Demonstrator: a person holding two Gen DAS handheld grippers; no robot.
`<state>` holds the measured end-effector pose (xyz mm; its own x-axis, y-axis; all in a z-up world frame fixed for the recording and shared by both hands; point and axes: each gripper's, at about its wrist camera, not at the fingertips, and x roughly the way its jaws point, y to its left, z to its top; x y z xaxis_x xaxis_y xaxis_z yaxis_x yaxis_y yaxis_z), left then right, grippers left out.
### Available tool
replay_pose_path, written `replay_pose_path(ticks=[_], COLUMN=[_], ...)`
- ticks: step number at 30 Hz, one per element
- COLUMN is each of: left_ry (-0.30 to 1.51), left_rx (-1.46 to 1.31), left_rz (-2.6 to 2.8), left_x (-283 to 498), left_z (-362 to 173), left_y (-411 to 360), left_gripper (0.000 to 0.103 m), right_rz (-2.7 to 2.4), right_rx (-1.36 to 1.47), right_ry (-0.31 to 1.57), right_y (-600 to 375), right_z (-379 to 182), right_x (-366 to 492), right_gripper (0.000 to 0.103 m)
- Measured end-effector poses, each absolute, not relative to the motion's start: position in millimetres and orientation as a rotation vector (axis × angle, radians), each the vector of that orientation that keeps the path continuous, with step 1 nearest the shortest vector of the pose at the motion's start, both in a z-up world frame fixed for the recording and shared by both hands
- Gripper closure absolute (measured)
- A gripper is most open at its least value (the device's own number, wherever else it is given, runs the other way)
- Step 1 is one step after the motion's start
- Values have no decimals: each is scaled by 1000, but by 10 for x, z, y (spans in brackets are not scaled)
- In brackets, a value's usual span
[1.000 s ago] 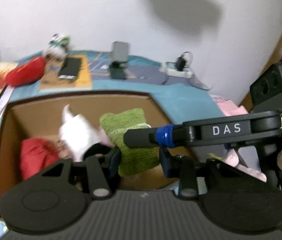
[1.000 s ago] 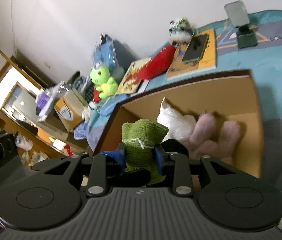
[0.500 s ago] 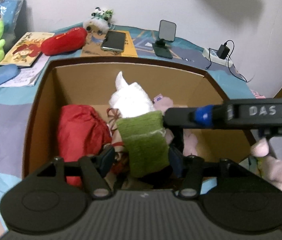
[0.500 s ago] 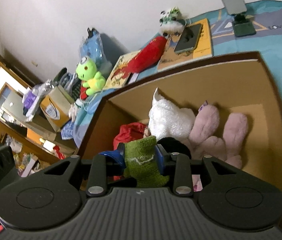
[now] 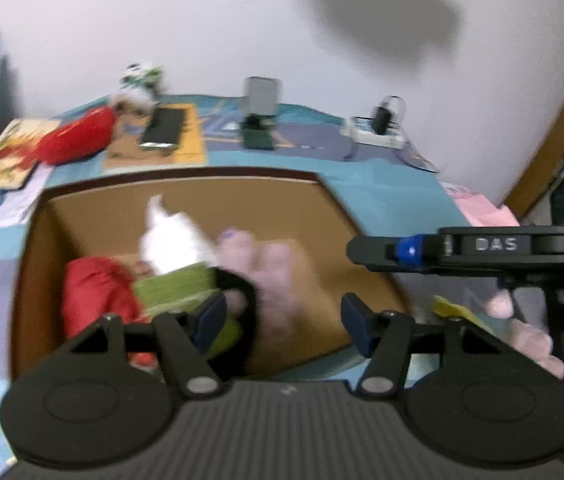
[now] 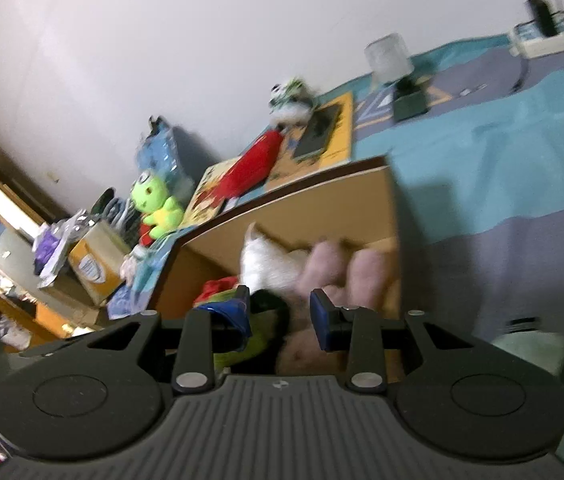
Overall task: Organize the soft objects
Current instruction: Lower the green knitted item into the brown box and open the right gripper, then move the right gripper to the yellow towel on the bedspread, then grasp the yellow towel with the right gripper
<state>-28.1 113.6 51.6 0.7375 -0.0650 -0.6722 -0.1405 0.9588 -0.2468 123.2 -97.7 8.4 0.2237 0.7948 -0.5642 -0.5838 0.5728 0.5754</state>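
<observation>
The left tongs [image 5: 282, 314] are standing wide apart over the cardboard box [image 5: 185, 196], jaws just having been opening, with nothing pinched between the blue pads. The right tongs [image 6: 279, 318] are parted too, a narrower gap, having just eased open and gripping nothing. In the left wrist view the other tool is crossing at the right, and its black bar is carrying raised letters reading "DAS" [image 5: 496, 244], beside a blue band.

Just below the pads, inside the box, the green knitted cloth [image 5: 179, 286] is lying ribbed and soft, draped beside a black rounded thing. To its left a crumpled red fabric bundle [image 5: 93, 292] is bulging; behind, a fluffy white plush [image 5: 173, 236] is poking up with a pointed ear, and a pale pink plush [image 5: 269, 264] is sprawling to the right, all blurred.

The box is smooth brown card with a dark rim, sitting on a bed with a teal and purple cover [image 6: 502, 168]. Further back, a red plush [image 6: 253, 164] is lying on a picture book whose print is too blurred to read, a dark phone [image 6: 318, 132] is resting on an orange book, and a lime-green frog plush [image 6: 153, 204] is sitting upright.
</observation>
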Motion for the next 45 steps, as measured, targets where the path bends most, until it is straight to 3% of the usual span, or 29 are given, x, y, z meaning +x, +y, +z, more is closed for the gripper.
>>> replay_pose_path(ticks=[9, 24, 45], left_ry=[759, 953, 1137], left_rx=[-231, -202, -181], left_rz=[-131, -308, -252], left_x=[-74, 416, 981], left_z=[559, -40, -657], left_y=[312, -924, -1559], left_gripper=[39, 38, 38], right_rz=[802, 641, 721], right_rx=[270, 253, 187], right_ry=[923, 1043, 1208], right_y=[-1878, -2938, -3081], right_z=[11, -371, -754], right_x=[1424, 1566, 1731], right_gripper=[87, 87, 86])
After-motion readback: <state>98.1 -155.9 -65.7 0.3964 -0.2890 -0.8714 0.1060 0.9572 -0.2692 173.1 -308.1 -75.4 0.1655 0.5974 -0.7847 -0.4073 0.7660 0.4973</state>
